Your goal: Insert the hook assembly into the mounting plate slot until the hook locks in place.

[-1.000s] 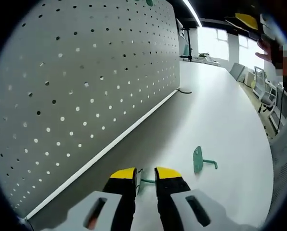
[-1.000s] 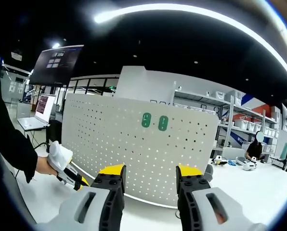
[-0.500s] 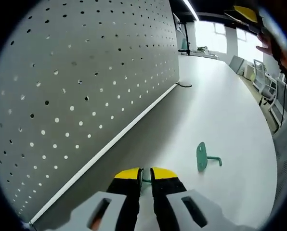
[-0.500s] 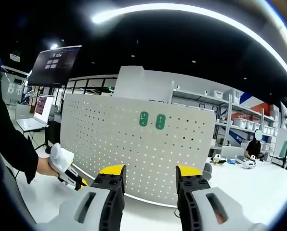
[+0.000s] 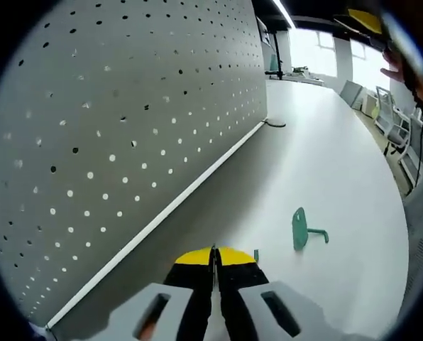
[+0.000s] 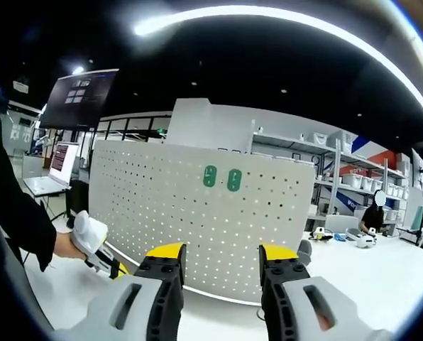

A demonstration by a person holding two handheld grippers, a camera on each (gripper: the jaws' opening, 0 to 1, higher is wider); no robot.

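Pinching a green hook (image 5: 255,253) on the table (image 5: 339,170), the left gripper (image 5: 213,254) is sitting closed; the right gripper (image 6: 218,254) is hovering open facing the pegboard (image 6: 197,213).

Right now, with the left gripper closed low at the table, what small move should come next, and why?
Probably lift the left gripper and carry it toward the pegboard. Its jaws look shut on a green hook, of which only a sliver shows. A second green hook lies on the table; the right gripper hangs open.
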